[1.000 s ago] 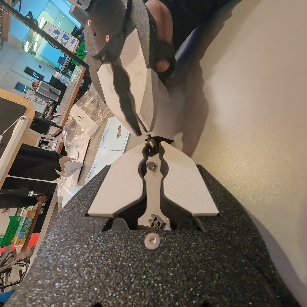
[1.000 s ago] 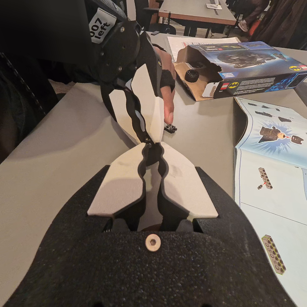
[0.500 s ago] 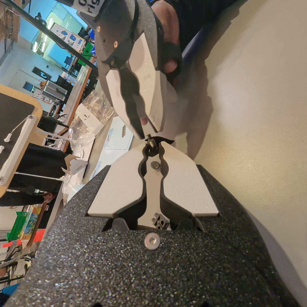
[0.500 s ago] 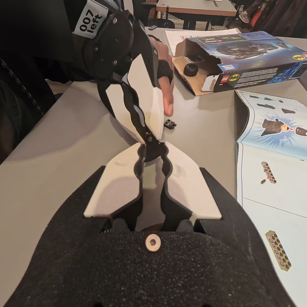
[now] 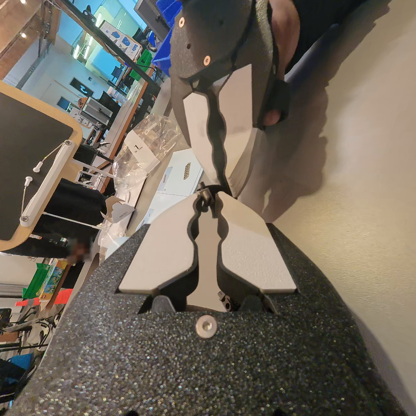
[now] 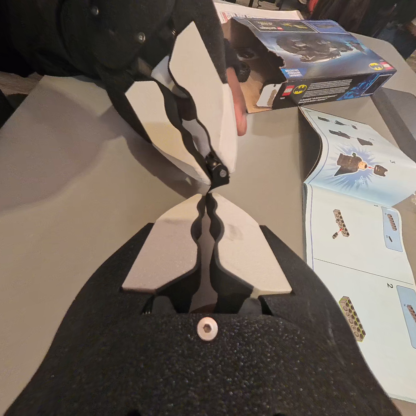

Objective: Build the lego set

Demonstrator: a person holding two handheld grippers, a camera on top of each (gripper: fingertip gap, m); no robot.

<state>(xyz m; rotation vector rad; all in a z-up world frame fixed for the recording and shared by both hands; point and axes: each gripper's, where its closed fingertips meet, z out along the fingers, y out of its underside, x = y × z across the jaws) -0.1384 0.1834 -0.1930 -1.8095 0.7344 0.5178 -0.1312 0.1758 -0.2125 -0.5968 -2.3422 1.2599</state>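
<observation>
Our left tool (image 5: pixel 208 195) grips a small black brick piece (image 6: pixel 216 172) above the grey tabletop (image 6: pixel 67 202), while our right tool (image 6: pixel 206 196) is closed on nothing just beside it.

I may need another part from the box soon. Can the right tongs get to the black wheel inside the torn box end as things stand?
Probably not directly. The left tongs, shut on a small black piece, and the hand sit between the right tongs and the black wheel. Swinging right over the open booklet looks clear.
</observation>
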